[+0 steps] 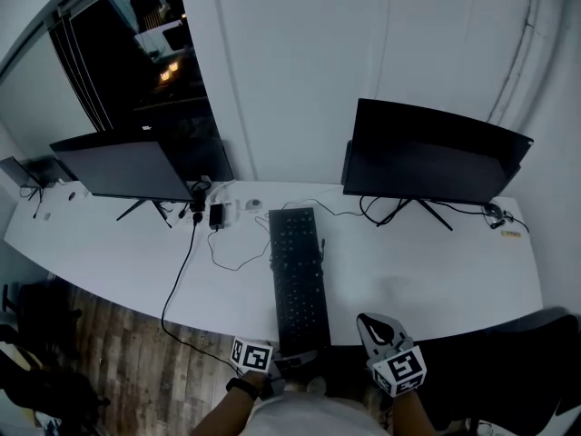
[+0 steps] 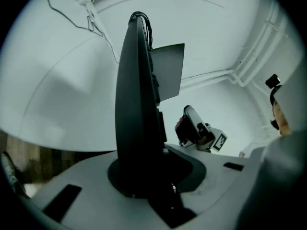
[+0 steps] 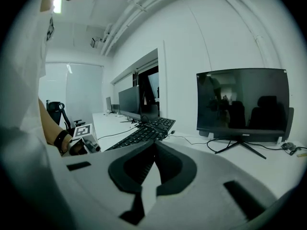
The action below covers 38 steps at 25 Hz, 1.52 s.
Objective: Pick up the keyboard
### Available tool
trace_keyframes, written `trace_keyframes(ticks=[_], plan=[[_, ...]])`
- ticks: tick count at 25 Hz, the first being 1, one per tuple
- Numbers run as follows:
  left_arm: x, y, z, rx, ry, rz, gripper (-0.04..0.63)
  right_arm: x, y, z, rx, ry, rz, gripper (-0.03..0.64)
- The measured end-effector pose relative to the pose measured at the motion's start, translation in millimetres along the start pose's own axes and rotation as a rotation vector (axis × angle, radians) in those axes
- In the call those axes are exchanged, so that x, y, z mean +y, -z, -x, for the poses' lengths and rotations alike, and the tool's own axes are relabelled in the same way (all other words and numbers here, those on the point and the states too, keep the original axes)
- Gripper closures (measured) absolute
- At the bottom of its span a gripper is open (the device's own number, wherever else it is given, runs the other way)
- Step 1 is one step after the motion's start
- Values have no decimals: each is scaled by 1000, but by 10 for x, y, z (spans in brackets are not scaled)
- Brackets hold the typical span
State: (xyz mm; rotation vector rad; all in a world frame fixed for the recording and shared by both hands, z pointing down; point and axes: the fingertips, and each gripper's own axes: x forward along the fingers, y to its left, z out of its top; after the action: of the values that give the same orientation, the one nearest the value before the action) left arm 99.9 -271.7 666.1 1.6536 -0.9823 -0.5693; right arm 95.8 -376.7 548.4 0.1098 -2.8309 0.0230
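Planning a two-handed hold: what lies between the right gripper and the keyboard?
Nothing: in the head view only bare white desk separates the right gripper from the keyboard, held by the left gripper.

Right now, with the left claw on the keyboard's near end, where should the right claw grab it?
Probably the right long edge, coming in from the right. The keyboard is long and narrow, running away from you, and the left claw pinches only its near end; the right claw is empty beside that edge.
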Motion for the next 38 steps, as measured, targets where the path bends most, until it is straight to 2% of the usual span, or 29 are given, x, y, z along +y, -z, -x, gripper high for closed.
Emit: trace_keyframes(ticks=[4, 9, 15, 21, 38], plan=[[-281, -169, 22, -21, 13, -70, 526, -95, -108, 95, -38, 33, -14, 614], [-621, -492, 65, -69, -23, -234, 526, -209, -286, 200, -106, 71, -41, 614], [-857, -595, 109, -80, -48, -317, 526, -234, -480, 321, -165, 90, -44, 614], [-1022, -602, 110, -88, -27, -344, 525, -198, -607, 383, -158, 99, 17, 617], [-1064, -509, 167, -95, -27, -351, 524, -35, -630, 395, -135, 81, 72, 617]])
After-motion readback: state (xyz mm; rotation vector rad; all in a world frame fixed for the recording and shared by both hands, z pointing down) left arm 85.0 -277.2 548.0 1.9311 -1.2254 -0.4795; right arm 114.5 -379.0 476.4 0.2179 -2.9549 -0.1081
